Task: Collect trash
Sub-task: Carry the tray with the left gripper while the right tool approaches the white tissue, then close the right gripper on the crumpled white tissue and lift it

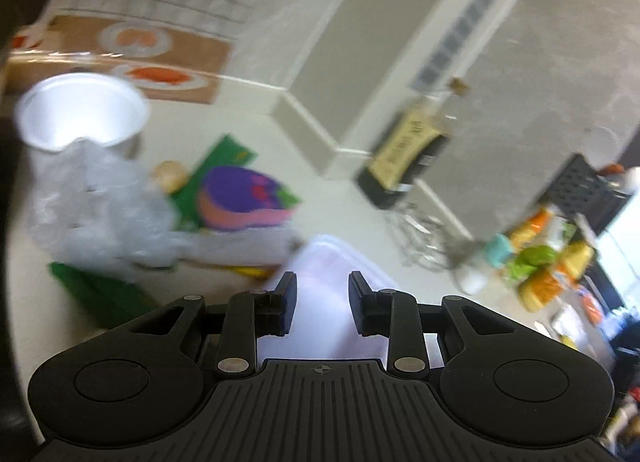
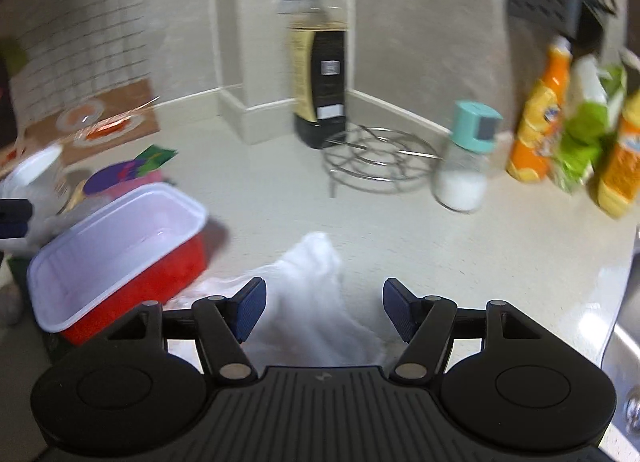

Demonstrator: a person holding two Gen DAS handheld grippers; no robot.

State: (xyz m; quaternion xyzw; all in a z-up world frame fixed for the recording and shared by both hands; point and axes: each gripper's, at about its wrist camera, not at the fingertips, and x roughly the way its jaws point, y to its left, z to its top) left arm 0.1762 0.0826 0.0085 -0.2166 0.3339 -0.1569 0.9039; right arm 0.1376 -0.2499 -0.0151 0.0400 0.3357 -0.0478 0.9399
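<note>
A red container (image 2: 120,250) with a white inside sits open on the pale counter; in the left wrist view it is a whitish blur (image 1: 324,262) just beyond the fingertips. My left gripper (image 1: 322,298) stands partly open over it, and I see nothing pinched. A crumpled white tissue (image 2: 316,282) lies between the fingers of my right gripper (image 2: 324,310), which is open, its pads clear of the tissue. A white foam cup (image 1: 80,114), crumpled clear plastic (image 1: 100,218) and a purple and green wrapper (image 1: 240,198) lie at the left. Both views are blurred.
A dark sauce bottle (image 2: 320,74) stands against the back wall, with a wire trivet (image 2: 376,162) and a teal-capped jar (image 2: 464,166) in front. Orange and yellow bottles (image 2: 540,126) crowd the right. A metal sink edge (image 2: 624,322) borders the counter at the right.
</note>
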